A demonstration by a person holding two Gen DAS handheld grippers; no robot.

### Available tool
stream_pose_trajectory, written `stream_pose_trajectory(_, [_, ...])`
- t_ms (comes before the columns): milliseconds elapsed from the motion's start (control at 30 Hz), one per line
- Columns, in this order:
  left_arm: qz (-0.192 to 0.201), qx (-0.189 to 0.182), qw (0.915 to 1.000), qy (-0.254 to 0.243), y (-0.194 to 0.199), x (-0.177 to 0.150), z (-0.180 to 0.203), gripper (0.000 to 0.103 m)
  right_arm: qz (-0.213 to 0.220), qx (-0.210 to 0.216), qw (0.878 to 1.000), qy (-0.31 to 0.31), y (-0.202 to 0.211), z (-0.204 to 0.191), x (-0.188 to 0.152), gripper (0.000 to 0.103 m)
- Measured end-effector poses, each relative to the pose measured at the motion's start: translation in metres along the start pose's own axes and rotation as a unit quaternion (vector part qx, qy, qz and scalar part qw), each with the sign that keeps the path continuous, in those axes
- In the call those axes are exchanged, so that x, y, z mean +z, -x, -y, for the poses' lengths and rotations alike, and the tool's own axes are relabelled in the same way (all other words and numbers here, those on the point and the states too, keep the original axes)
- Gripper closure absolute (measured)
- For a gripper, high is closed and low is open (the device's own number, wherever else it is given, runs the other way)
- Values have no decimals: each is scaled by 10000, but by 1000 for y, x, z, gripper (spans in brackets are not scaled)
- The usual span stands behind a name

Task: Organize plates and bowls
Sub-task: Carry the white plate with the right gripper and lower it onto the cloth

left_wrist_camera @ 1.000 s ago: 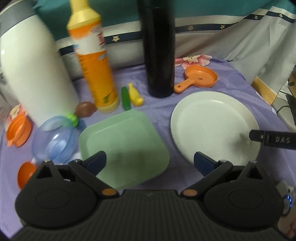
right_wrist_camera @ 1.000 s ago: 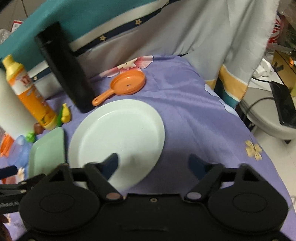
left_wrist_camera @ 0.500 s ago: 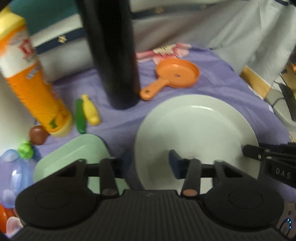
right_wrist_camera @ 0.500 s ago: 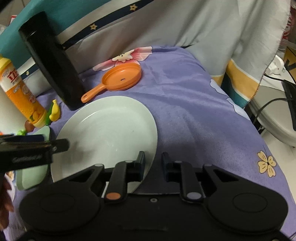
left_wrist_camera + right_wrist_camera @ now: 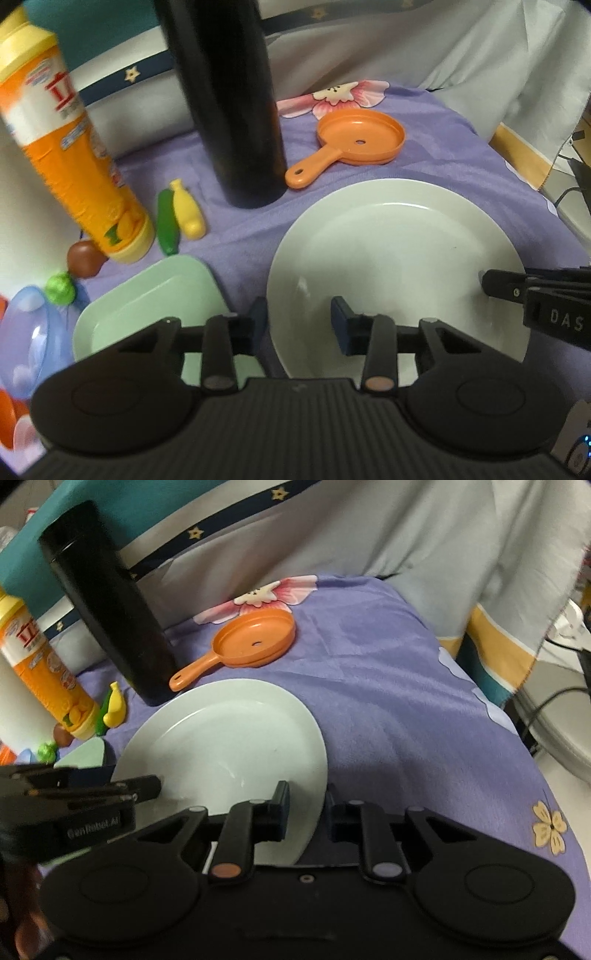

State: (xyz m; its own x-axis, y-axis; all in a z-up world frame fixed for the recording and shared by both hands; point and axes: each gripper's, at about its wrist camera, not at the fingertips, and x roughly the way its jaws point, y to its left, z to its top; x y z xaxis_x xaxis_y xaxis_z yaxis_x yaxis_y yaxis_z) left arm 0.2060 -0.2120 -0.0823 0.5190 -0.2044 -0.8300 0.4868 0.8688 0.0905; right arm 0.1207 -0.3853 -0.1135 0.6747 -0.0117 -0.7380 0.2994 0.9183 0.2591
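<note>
A white round plate (image 5: 399,258) lies on the purple cloth. My left gripper (image 5: 299,317) straddles its left rim, one finger outside the edge and one on the inner face, and its jaws are closing on that rim. My right gripper (image 5: 308,797) is shut on the plate's (image 5: 229,738) right rim; its tip (image 5: 495,282) shows over that rim in the left wrist view. The left gripper (image 5: 129,782) shows at the left of the right wrist view. A pale green square plate (image 5: 155,299) lies just left of the white one, and a clear blue bowl (image 5: 26,339) sits further left.
A tall black flask (image 5: 229,103) stands right behind the plates, an orange bottle (image 5: 74,162) to its left. An orange toy pan (image 5: 360,138) lies at the back. Small toy vegetables (image 5: 181,218) lie between the bottle and flask. The cloth's edge (image 5: 517,716) drops off at the right.
My left gripper swung right from over the green plate to the white plate's left rim and narrowed around it. My right gripper went from open to shut on the right rim.
</note>
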Motion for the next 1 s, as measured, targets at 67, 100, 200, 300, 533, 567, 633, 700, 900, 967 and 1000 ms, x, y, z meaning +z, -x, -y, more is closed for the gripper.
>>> stream_pose_trajectory(67, [38, 7, 10000, 62, 10, -5, -3, 66, -7, 92, 9999, -68, 7, 0, -4, 83])
stream_pose_trajectory(100, [49, 3, 9999, 87, 14, -8, -4, 66, -2, 124, 9999, -89, 12, 0, -5, 83])
stream_pose_trajectory(200, [51, 27, 9998, 185, 33, -18, -8, 66, 55, 169, 9998, -114, 29, -4, -10, 83])
stream_pose_trajectory(300, [22, 66, 9995, 298, 53, -31, -17, 66, 17, 293, 9995, -151, 45, -11, -17, 83])
stream_pose_trajectory(533, [74, 282, 9978, 599, 113, -81, -53, 66, -28, 572, 9983, 44, 87, -46, -44, 83])
stream_pose_trajectory(567, [78, 320, 9972, 673, 121, -91, -60, 66, -55, 620, 9980, 105, 93, -54, -50, 83])
stream_pose_trajectory(633, [81, 392, 9959, 805, 135, -108, -75, 66, -93, 728, 9970, 231, 104, -71, -63, 83])
stream_pose_trajectory(700, [100, 475, 9945, 927, 151, -128, -90, 66, -144, 846, 9956, 381, 114, -89, -76, 83])
stream_pose_trajectory(900, [86, 728, 9874, 1401, 190, -187, -142, 66, -368, 1220, 9886, 797, 135, -146, -111, 82])
stream_pose_trajectory(967, [98, 838, 9839, 1576, 201, -206, -160, 66, -437, 1303, 9858, 961, 141, -169, -123, 81])
stream_pose_trajectory(1000, [110, 890, 9824, 1636, 206, -215, -166, 66, -481, 1334, 9842, 1057, 144, -180, -129, 81])
